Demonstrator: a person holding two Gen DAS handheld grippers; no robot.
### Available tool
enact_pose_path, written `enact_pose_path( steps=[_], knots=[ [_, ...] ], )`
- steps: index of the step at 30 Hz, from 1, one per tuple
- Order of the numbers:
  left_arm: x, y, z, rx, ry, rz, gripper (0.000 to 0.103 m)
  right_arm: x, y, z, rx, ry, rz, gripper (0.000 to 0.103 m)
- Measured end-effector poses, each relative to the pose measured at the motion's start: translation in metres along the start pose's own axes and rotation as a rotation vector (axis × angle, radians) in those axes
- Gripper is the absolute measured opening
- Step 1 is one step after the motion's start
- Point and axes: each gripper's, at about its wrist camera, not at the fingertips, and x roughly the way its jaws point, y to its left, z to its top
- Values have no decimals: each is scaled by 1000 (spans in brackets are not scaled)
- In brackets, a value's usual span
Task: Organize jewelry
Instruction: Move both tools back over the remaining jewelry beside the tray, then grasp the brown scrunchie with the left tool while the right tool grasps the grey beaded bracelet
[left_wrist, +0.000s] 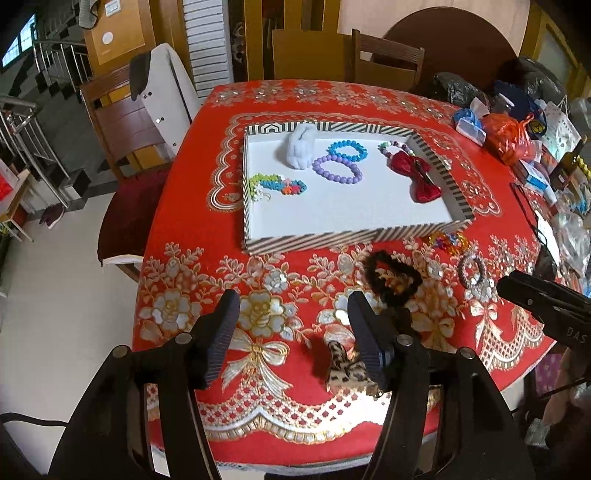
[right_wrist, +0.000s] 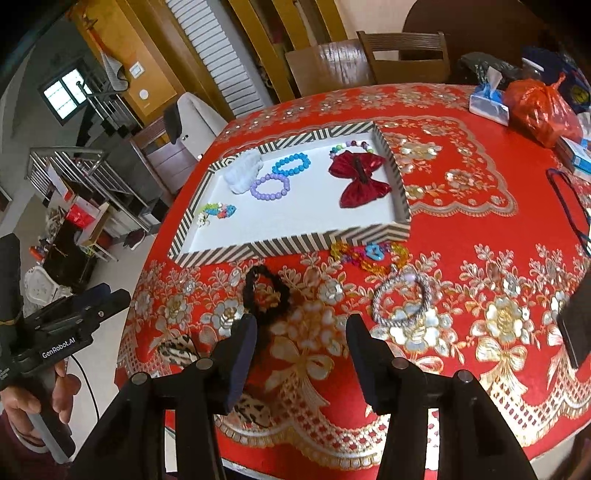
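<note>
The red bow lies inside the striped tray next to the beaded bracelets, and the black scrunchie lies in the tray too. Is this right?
Not fully. The red bow does lie inside the striped tray with the purple bracelet and blue bracelet, but the black scrunchie lies outside it, on the red tablecloth in front of the tray's near wall. The right wrist view shows this.

Your left gripper hovers above the red tablecloth with jaws spread apart, holding nothing; the black scrunchie lies just beyond its right finger; the striped tray holds a purple bracelet and red bow.
</note>
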Motion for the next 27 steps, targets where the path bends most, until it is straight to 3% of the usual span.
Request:
enact_pose_path(
  steps=[15, 20, 27],
  knots=[
    [-2, 15, -15, -36, 42, -28, 62, 4, -13, -25, 13, 54, -37, 49],
    [4, 25, -21, -66, 97, -117, 63, 7, -23, -31, 35, 76, -48, 49],
    [15, 13, -33, -21, 155, -203, 71, 11, -41, -35, 71, 102, -74, 49]
  ],
)
